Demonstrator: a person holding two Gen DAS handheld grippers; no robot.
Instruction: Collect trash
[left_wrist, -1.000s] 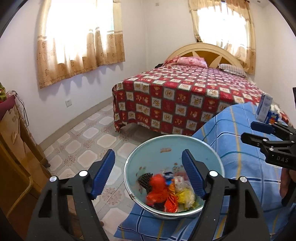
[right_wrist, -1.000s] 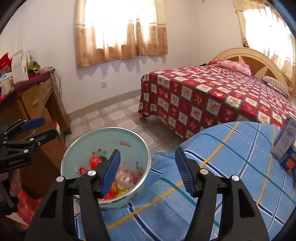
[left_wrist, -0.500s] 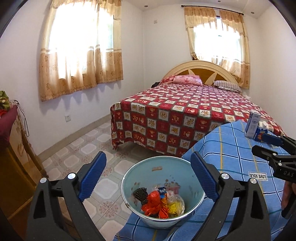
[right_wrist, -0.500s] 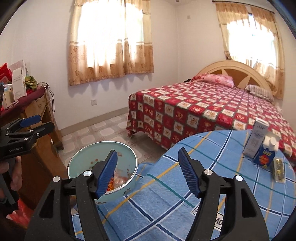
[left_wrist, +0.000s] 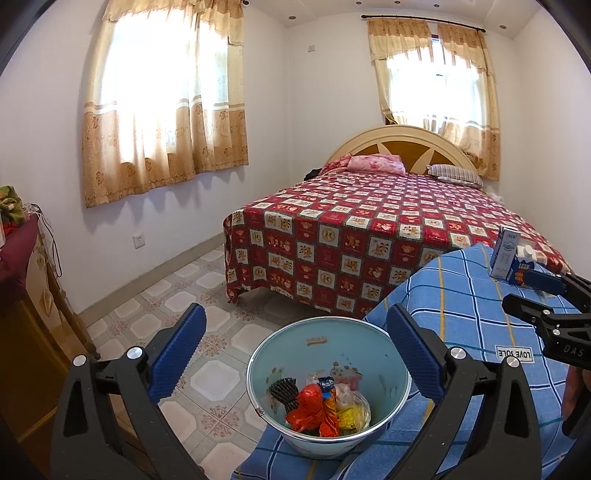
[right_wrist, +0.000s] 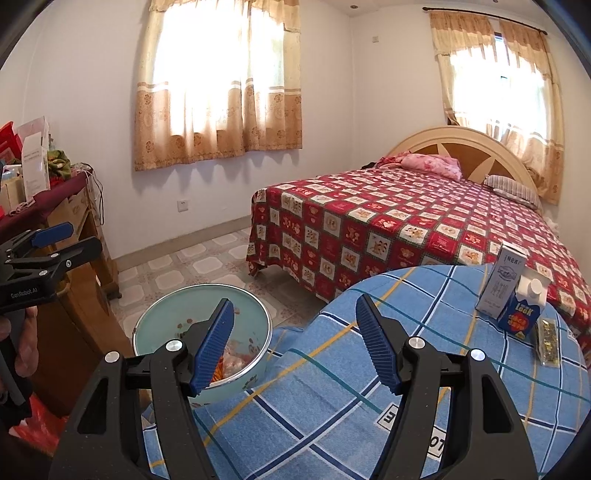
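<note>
A pale blue bowl (left_wrist: 391, 354) stands at the near edge of the blue checked tablecloth (left_wrist: 461, 306), and crumpled red, orange and yellow wrappers (left_wrist: 321, 410) lie in it. Above and behind the bowl, my left gripper (left_wrist: 295, 312) has its jaws opening wide, and nothing is between them. Over the cloth to the right of the bowl (right_wrist: 162, 321), my right gripper (right_wrist: 295, 302) is open and holds nothing. At the cloth's far right stand a white carton (right_wrist: 504, 284) and a blue carton (right_wrist: 522, 315). A gold wrapper (right_wrist: 546, 341) lies beside them.
A bed with a red patterned cover (left_wrist: 369, 236) fills the room beyond the table. A wooden dresser (right_wrist: 74, 229) with boxes on top stands at the left. The tiled floor (left_wrist: 207, 354) lies between them. A hand (right_wrist: 26, 339) grips the left tool's handle.
Both grippers have risen and drawn back, so the bowl sits lower and smaller in view. The left jaws have spread wider. The cartons on the cloth have come into fuller view.
</note>
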